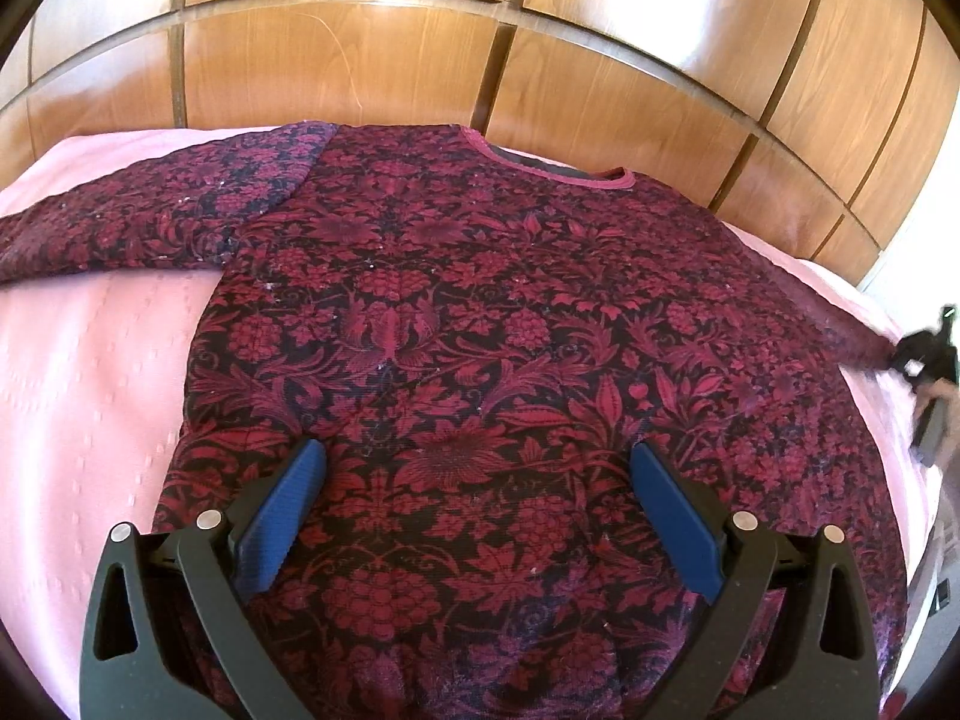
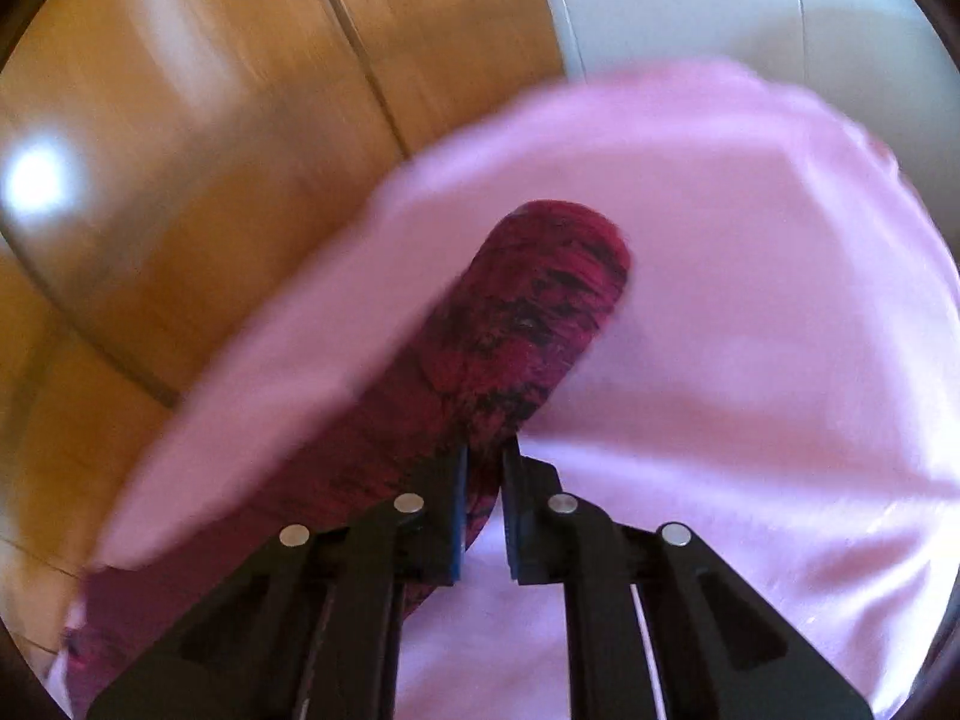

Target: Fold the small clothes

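A dark red floral long-sleeved top lies flat, front up, on a pink bedspread, neckline at the far side. Its left sleeve stretches out to the left. My left gripper is open and empty, hovering over the top's lower middle, blue pads wide apart. My right gripper is shut on the right sleeve near its cuff; the view is blurred. It also shows in the left wrist view at the far right, at the sleeve's end.
Wooden wardrobe doors stand close behind the bed. The bed's right edge lies just past the sleeve. A pale wall shows beyond the bed corner in the right wrist view.
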`<state>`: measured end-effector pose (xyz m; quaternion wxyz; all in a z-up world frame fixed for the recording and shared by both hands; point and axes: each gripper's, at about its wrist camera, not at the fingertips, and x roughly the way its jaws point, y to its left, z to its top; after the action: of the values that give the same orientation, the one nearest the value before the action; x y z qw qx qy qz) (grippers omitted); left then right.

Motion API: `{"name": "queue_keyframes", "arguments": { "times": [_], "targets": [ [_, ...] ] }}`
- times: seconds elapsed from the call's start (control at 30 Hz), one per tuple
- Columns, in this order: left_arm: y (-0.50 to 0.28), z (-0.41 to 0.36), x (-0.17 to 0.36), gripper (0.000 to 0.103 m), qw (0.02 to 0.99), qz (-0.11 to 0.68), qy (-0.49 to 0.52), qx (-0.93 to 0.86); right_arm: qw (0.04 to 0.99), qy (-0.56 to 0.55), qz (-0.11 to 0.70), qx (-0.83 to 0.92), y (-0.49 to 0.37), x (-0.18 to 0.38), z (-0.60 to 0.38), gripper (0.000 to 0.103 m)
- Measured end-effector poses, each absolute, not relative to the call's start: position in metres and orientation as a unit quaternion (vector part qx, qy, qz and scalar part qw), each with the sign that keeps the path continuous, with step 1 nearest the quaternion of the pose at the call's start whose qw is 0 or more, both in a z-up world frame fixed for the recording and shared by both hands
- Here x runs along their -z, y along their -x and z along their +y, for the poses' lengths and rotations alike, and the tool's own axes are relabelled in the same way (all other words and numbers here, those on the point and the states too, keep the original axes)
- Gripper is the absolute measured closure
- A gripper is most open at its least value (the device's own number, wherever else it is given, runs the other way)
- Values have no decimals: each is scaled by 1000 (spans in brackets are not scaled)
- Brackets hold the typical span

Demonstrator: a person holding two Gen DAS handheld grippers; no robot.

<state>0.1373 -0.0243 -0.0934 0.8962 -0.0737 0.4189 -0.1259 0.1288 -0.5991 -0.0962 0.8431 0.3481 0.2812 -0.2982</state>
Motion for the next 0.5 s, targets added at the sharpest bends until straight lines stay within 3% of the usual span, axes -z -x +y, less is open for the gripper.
{"name": "queue_keyframes", "arguments": {
  "times": [0.07,0.1,0.13,0.2,0.33,0.5],
  "targets": [
    [-138,-22,93,4,894,421,78,130,842,-364,268,294,-121,106,-598,92],
    [-138,-21,92,4,894,421,81,133,842,-368,264,293,-121,102,-599,81],
    [-137,-18,90,4,893,420,87,136,842,-375,261,288,-115,100,-597,60],
    [-136,-12,86,4,889,423,101,143,847,-372,253,283,-109,88,-594,43],
    [-121,8,72,6,890,417,120,143,878,-359,252,191,-82,66,-557,31],
    [-89,46,63,7,894,414,125,117,885,-357,300,-10,-54,73,-474,33]
  ]
}}
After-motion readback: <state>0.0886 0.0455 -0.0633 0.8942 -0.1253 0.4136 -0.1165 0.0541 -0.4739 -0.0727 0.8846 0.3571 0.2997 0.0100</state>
